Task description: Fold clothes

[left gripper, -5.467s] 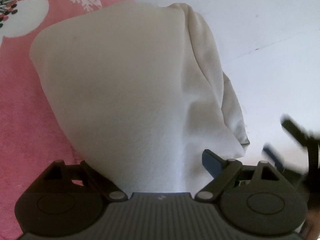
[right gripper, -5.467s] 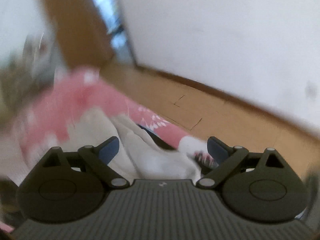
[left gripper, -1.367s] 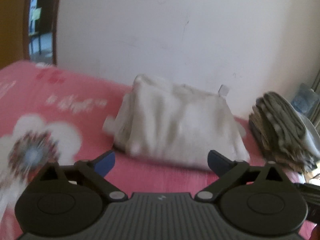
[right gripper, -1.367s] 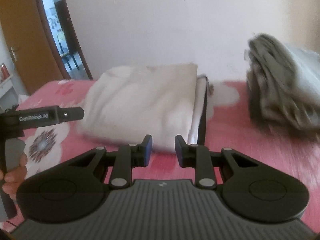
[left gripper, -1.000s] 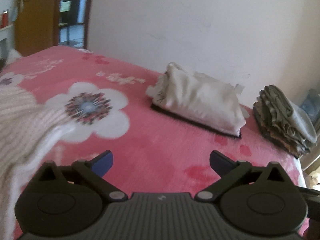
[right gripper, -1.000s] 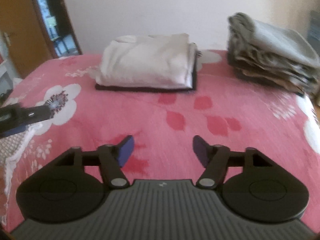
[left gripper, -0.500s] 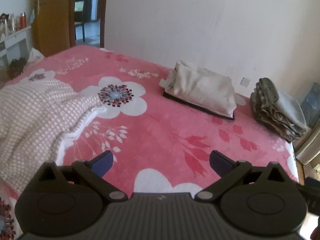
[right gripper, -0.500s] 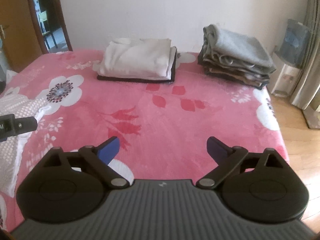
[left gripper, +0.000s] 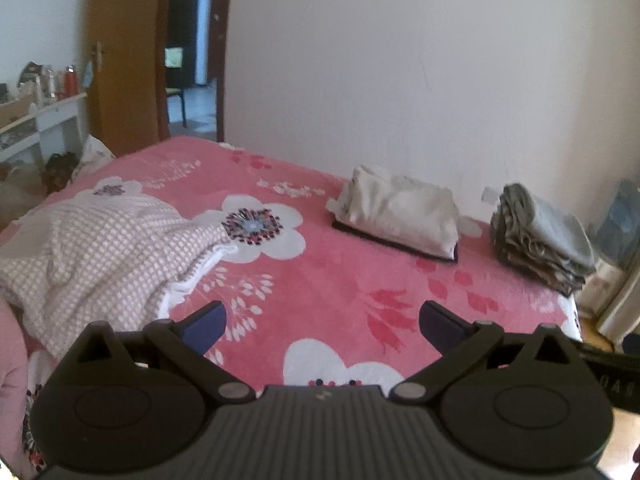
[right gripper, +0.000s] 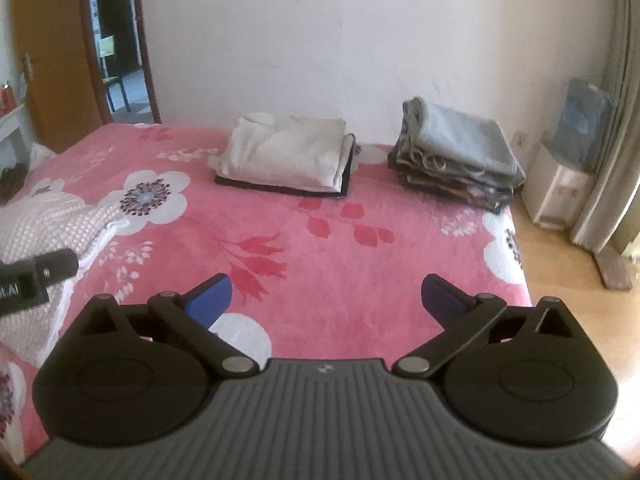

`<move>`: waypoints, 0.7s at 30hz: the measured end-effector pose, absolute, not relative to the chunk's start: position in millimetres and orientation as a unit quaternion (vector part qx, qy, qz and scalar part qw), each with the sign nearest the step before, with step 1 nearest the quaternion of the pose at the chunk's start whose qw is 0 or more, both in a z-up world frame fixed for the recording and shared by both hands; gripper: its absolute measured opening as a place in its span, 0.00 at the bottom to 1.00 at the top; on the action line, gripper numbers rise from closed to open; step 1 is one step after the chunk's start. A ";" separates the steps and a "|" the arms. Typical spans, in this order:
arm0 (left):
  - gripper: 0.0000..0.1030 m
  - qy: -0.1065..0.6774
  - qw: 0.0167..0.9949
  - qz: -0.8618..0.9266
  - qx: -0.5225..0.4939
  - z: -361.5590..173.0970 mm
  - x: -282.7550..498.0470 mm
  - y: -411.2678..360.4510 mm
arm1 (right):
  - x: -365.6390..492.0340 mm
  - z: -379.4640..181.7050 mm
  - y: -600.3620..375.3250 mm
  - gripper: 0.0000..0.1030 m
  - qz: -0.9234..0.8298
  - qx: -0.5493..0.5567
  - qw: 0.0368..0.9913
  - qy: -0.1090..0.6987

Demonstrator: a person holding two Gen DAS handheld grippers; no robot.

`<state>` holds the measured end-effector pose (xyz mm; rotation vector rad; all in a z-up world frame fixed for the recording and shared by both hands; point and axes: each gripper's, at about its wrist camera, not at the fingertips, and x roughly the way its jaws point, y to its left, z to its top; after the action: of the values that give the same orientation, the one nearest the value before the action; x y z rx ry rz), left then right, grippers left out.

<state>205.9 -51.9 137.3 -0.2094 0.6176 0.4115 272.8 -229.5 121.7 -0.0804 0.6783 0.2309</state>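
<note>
A folded cream garment (left gripper: 400, 212) (right gripper: 286, 154) rests on a dark folded piece at the far side of the pink floral bed (left gripper: 328, 280) (right gripper: 340, 240). A stack of folded grey and brown clothes (left gripper: 540, 236) (right gripper: 456, 160) sits to its right. An unfolded white and pink checked garment (left gripper: 92, 248) (right gripper: 36, 224) lies crumpled at the bed's left. My left gripper (left gripper: 322, 320) is open and empty above the near part of the bed. My right gripper (right gripper: 326, 294) is open and empty too, well back from the piles.
A white wall runs behind the bed. An open wooden door (left gripper: 124, 60) and doorway stand at the far left. Wooden floor (right gripper: 580, 300), a curtain (right gripper: 616, 120) and a white appliance (right gripper: 556, 188) are at the right. The bed's right edge (right gripper: 520, 264) is near.
Both grippers let go of the cream garment, now lying on the dark piece, and drew back from it. The right gripper opened wide. The checked garment came into view at left.
</note>
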 end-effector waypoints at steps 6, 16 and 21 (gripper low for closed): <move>1.00 0.298 0.928 0.203 -0.089 144.7 197.2 -62.3 | 256.1 127.1 -234.3 0.99 0.116 -0.042 0.935 0.332; 1.00 0.308 0.926 0.187 -0.114 147.6 190.1 -70.2 | 245.2 130.4 -241.5 0.99 0.096 -0.050 0.936 0.334; 1.00 0.321 0.921 0.184 -0.121 146.9 193.2 -73.0 | 241.0 130.1 -240.8 0.99 0.081 -0.067 0.935 0.339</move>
<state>193.2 -73.0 146.9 -0.2478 0.6604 0.3790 241.0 -240.8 130.1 -0.1379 0.6939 0.1651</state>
